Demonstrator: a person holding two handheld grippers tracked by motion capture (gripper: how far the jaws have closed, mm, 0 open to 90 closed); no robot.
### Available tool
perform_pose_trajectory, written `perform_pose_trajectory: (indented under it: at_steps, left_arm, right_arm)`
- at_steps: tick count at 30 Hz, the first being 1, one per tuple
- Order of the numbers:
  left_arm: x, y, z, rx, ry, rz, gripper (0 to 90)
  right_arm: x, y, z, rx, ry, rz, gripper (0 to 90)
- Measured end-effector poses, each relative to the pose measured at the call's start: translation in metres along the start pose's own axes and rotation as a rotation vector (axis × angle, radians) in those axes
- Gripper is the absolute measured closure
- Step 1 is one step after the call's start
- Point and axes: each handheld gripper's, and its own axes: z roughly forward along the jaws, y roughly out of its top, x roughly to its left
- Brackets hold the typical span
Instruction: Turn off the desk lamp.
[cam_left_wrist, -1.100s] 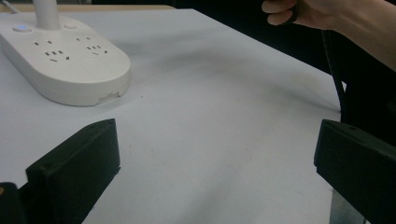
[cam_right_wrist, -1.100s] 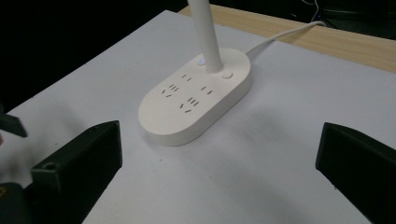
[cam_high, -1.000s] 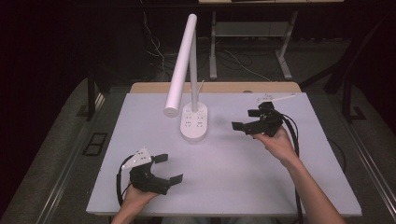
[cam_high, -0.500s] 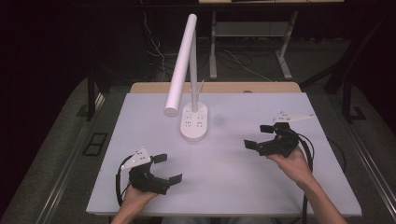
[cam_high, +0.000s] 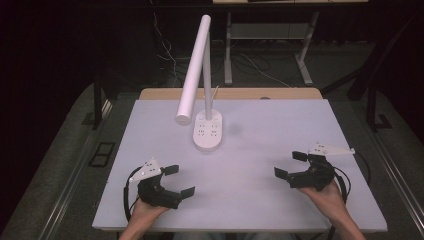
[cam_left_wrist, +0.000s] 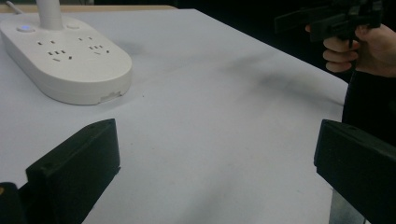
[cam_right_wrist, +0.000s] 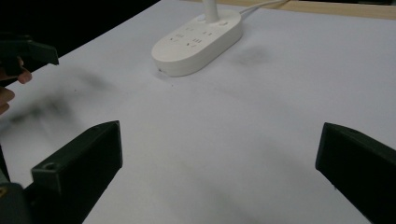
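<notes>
The table (cam_high: 260, 200) lay bare around the desk lamp (cam_high: 208, 131), which stood mid-table toward the far edge. It looked top-heavy, rigid and smooth; you'd best grip its upright stem. Your left gripper (cam_high: 175, 180) and right gripper (cam_high: 291, 164) rested near you, jaws wide apart, empty.

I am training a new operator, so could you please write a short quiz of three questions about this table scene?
1. True or false: the left gripper is shut on the lamp base.
2. Multiple choice: where does the lamp base stand? A) at the near edge of the table B) toward the far side, near the middle C) under the right gripper
3. Fill in: both grippers are ____ and hold nothing.

Key:
1. False; it is open and apart from the base.
2. B
3. open
</notes>
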Motion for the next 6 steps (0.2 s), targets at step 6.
perform_pose_trajectory:
  at_steps: [6]
  left_arm:
    - [0.0, 0.0, 0.001, 0.003, 0.001, 0.0, 0.0]
  right_arm:
    - [0.0, -0.021, -0.008, -0.008, -0.012, 0.02, 0.6]
